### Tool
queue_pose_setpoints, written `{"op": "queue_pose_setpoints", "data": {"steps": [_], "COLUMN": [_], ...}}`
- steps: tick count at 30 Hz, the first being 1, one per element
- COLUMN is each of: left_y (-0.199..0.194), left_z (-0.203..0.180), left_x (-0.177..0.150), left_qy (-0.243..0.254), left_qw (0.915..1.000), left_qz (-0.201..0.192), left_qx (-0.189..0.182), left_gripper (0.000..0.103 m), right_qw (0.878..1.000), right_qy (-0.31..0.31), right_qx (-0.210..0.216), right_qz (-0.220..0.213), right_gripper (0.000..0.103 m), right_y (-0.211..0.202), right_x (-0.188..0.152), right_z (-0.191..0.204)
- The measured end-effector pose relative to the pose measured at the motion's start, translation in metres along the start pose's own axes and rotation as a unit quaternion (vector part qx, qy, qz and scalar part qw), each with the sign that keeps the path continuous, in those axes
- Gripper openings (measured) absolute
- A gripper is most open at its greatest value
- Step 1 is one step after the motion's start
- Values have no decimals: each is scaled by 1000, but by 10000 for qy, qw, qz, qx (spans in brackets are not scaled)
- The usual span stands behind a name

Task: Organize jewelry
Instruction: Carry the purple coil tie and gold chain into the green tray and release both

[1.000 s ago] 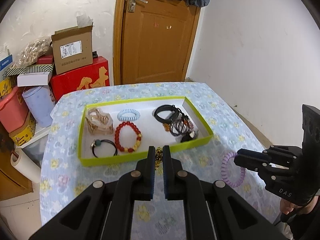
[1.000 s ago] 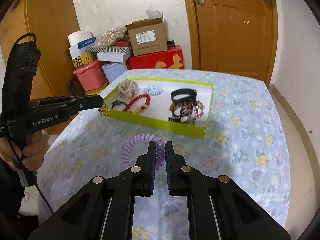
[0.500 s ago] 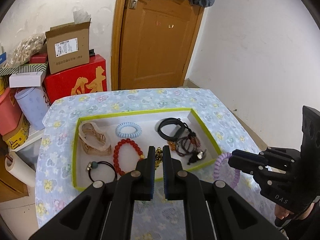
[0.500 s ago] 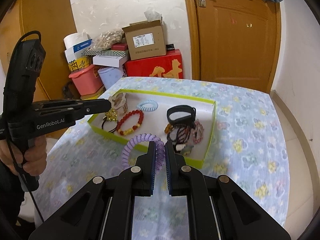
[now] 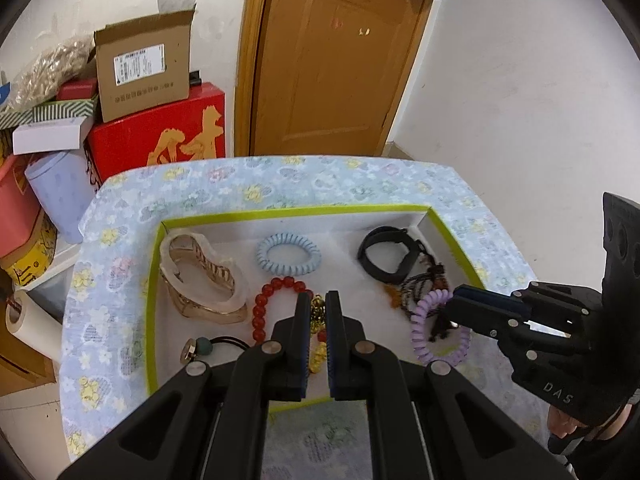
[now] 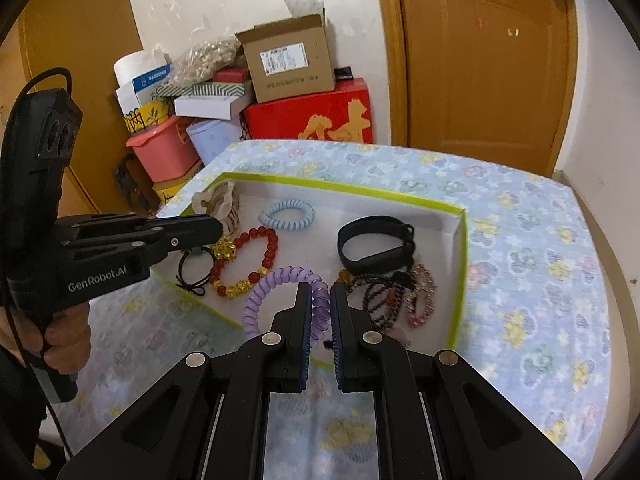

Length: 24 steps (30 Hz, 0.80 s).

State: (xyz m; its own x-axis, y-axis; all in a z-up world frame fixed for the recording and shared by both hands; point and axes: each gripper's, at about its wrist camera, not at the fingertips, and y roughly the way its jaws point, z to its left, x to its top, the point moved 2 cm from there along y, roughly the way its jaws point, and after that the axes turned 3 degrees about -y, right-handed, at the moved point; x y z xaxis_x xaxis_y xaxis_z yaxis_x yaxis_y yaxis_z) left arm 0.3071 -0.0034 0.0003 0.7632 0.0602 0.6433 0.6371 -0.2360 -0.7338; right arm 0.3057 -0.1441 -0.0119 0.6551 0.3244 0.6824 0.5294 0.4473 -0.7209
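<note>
A white tray with a lime-green rim (image 5: pixel 152 280) (image 6: pixel 460 280) sits on the flowered tablecloth. My left gripper (image 5: pixel 318 308) is shut on a gold bead ornament (image 5: pixel 318 314) (image 6: pixel 224 249), held over the tray's middle above the red bead bracelet (image 5: pixel 262 312) (image 6: pixel 256 240). My right gripper (image 6: pixel 320 300) (image 5: pixel 454 302) is shut on a purple coil hair tie (image 6: pixel 276 288) (image 5: pixel 430 340), which hangs over the tray's near right part. Inside lie a light blue coil tie (image 5: pixel 289 254), a beige claw clip (image 5: pixel 200 280), a black band (image 5: pixel 386 254), dark braided bracelets (image 6: pixel 384 296) and a black elastic (image 5: pixel 224 344).
The table's far edge (image 5: pixel 280 160) faces a wooden door (image 5: pixel 332 60). Stacked boxes, a red carton (image 5: pixel 160 136) and tubs stand left of the table. A hand (image 6: pixel 64 340) grips the left tool's handle. Bare cloth lies right of the tray (image 6: pixel 540 260).
Both grippers have moved forward and slightly down, from in front of the tray's near rim to over its inside, carrying the gold ornament and the purple tie along. Both stay shut.
</note>
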Motion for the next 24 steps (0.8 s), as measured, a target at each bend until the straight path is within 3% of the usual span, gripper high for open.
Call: {"op": "queue_pose_setpoints", "data": {"steps": [18, 24], "left_y": [34, 35], "left_z": [10, 11], "left_x": [-9, -9], "left_qy": [21, 31], "left_qw": [9996, 9996], "left_qz": [181, 176], "left_qx": [203, 213], "left_gripper": [8, 8], "right_qw": [9986, 9986], "right_qy": [-13, 16], "right_qx": [80, 50], "right_qz": [521, 526], "right_gripper": [9, 16], "right_y": [49, 49], "right_x": [-1, -3], "right_z": [1, 0]}}
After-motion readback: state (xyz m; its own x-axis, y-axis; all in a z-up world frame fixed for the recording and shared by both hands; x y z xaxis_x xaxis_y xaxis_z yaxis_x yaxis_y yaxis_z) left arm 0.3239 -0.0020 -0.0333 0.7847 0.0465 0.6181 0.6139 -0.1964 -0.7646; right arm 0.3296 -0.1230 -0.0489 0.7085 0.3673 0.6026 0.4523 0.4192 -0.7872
